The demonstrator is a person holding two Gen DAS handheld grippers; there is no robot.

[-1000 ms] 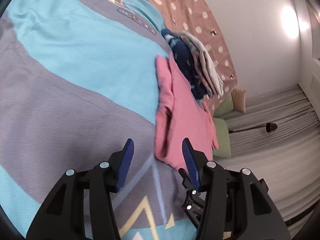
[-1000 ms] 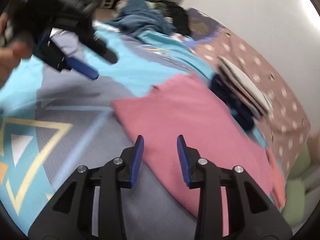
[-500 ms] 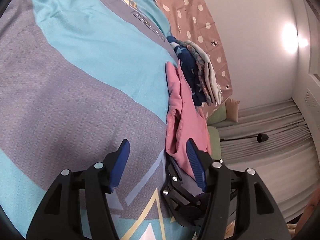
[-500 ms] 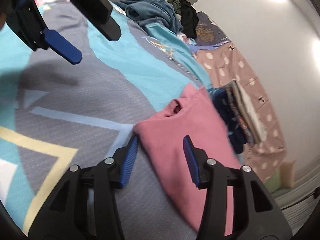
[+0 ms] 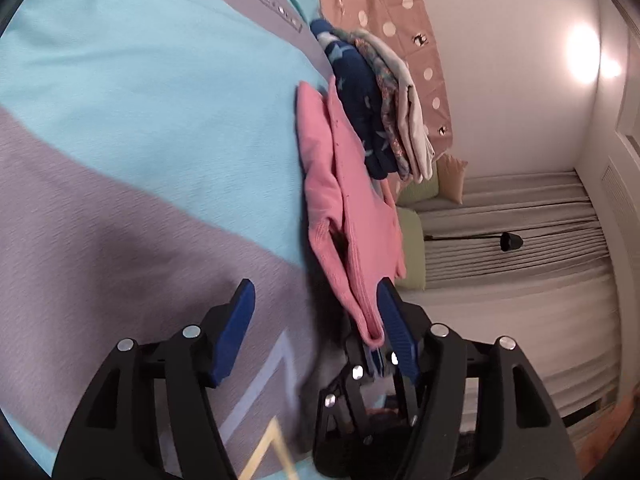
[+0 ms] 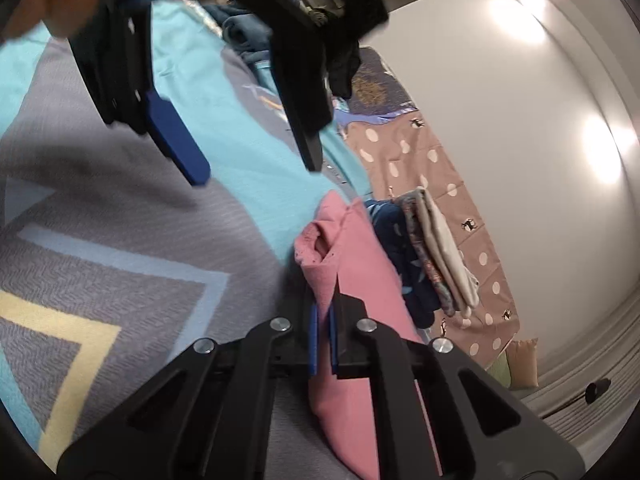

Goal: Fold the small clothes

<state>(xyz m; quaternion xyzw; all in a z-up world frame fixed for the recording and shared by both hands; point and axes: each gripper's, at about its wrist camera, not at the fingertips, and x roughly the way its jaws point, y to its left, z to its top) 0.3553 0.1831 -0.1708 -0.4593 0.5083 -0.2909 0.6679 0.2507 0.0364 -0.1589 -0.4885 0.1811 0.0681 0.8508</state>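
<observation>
Right wrist view, nearest: the right gripper [image 6: 323, 340] is seen clamped on the near edge of the pink garment [image 6: 360, 280], its blue pads pressed together with cloth between them.
Left wrist view, nearest: the left gripper [image 5: 312, 328] is seen with jaws apart and opening; the pink garment's [image 5: 340, 184] near corner lies against the right-hand pad, but nothing is pinched.
Garment position: the pink piece is laid on the patterned bedspread [image 5: 140, 120], partly lifted at the near edge.
Just beyond: a stack of folded clothes [image 5: 380, 108] is set beside the garment, touching its far side.
Farther: a dotted brown cloth [image 5: 392, 20] is spread against the wall.
Step in hand: the garment is judged to be taken up at its near edge for a fold.
Next move: a second grip by the left gripper on the same edge is likely called for, so that the edge can be carried over evenly.
</observation>
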